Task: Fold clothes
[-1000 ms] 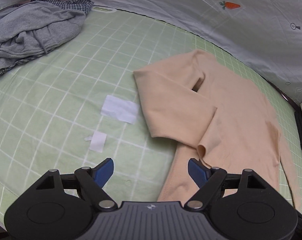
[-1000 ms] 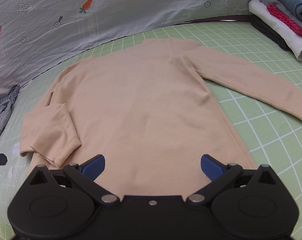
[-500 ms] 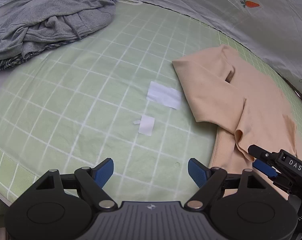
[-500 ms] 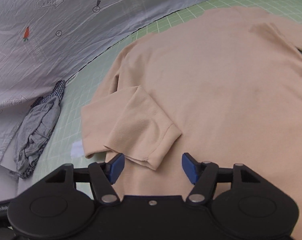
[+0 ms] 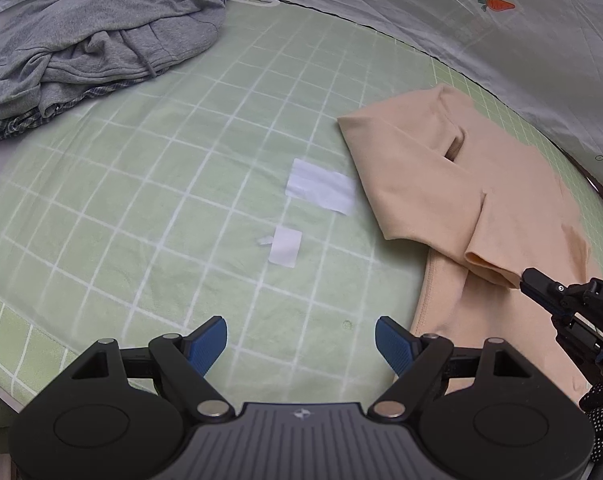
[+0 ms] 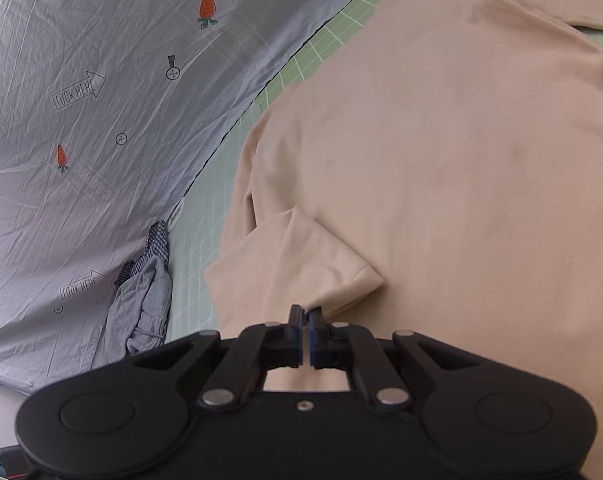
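Observation:
A beige long-sleeved top (image 6: 461, 152) lies flat on the green grid mat (image 5: 181, 184). One sleeve (image 6: 301, 264) is folded across its body, the cuff toward me. My right gripper (image 6: 305, 314) is shut on the edge of that cuff. In the left wrist view the top (image 5: 513, 208) is on the right and the right gripper (image 5: 529, 278) touches the cuff (image 5: 487, 266). My left gripper (image 5: 301, 338) is open and empty above bare mat, left of the top's hem.
A heap of grey and checked clothes (image 5: 85, 48) lies at the mat's far left, also in the right wrist view (image 6: 145, 300). Two white paper pieces (image 5: 319, 186) (image 5: 286, 246) lie on the mat. A grey carrot-print sheet (image 6: 81, 100) borders the mat.
My right gripper moved in on the folded sleeve's cuff and closed on it. My left gripper drew left, away from the top, and stayed open.

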### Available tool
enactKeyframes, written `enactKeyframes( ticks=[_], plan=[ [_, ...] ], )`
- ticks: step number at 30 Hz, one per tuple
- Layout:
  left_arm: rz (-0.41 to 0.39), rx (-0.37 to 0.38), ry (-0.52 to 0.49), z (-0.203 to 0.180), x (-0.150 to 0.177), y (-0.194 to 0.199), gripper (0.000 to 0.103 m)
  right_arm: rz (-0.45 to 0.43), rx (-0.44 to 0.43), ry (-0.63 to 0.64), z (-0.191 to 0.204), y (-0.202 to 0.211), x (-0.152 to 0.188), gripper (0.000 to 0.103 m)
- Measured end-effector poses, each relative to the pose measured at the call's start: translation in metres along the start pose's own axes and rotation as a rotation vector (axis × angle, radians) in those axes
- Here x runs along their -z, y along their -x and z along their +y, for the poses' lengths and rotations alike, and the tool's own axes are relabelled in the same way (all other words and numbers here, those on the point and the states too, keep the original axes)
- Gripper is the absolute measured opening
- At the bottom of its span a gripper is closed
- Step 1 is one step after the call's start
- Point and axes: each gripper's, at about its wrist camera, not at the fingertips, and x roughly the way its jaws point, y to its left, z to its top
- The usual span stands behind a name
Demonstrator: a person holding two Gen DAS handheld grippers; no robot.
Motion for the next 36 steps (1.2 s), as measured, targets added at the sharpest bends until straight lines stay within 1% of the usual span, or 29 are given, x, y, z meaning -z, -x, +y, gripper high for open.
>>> enactKeyframes(
  ticks=[3, 8, 12, 14, 15, 16, 17, 18, 19, 22, 23, 27, 30, 33, 35, 36],
  plan=[
    [-0.004, 0.014, -0.009, -0.014, -0.005, -0.002, 0.082, -0.067, 0.0, -0.018, -0.008, 0.019, -0.019, 0.003],
    [0.0, 0.043, -0.051, -0.049, -0.016, -0.008, 0.082, -0.206, 0.049, -0.063, -0.038, 0.063, -0.055, 0.002],
    [0.013, 0.05, -0.086, -0.077, -0.022, -0.012, 0.082, -0.246, 0.158, -0.098, -0.07, 0.086, -0.08, 0.002],
    [0.021, 0.046, -0.091, -0.088, -0.021, -0.015, 0.082, -0.233, 0.22, -0.054, -0.077, 0.09, -0.086, 0.006],
    [0.027, 0.043, -0.091, -0.092, -0.021, -0.017, 0.082, -0.219, 0.241, -0.023, -0.078, 0.09, -0.087, 0.011],
    [0.036, 0.04, -0.089, -0.095, -0.02, -0.019, 0.082, -0.205, 0.263, 0.009, -0.079, 0.09, -0.088, 0.023],
    [0.045, 0.036, -0.086, -0.098, -0.019, -0.022, 0.082, -0.191, 0.284, 0.04, -0.08, 0.089, -0.089, 0.031],
    [0.054, 0.031, -0.084, -0.1, -0.019, -0.024, 0.082, -0.171, 0.295, 0.09, -0.077, 0.086, -0.088, 0.041],
    [0.059, 0.024, -0.082, -0.102, -0.018, -0.026, 0.082, -0.15, 0.303, 0.145, -0.074, 0.081, -0.087, 0.042],
    [0.059, 0.007, -0.078, -0.104, -0.017, -0.027, 0.082, -0.083, 0.322, 0.321, -0.059, 0.061, -0.081, 0.043],
    [0.058, 0.003, -0.077, -0.104, -0.017, -0.027, 0.082, -0.07, 0.323, 0.352, -0.056, 0.054, -0.081, 0.043],
    [0.053, -0.026, -0.068, -0.099, -0.019, -0.026, 0.082, -0.026, 0.321, 0.443, -0.048, 0.029, -0.08, 0.044],
    [0.052, -0.048, -0.037, -0.09, -0.021, -0.027, 0.082, 0.007, 0.32, 0.512, -0.042, 0.01, -0.079, 0.044],
    [0.052, -0.078, -0.002, -0.081, -0.023, -0.027, 0.082, 0.01, 0.33, 0.561, -0.039, 0.0, -0.077, 0.045],
    [0.058, -0.089, 0.013, -0.077, -0.023, -0.028, 0.082, 0.019, 0.361, 0.629, -0.032, -0.007, -0.074, 0.038],
    [0.063, -0.092, 0.02, -0.076, -0.023, -0.029, 0.082, 0.026, 0.366, 0.664, -0.028, -0.008, -0.072, 0.023]
  ],
)
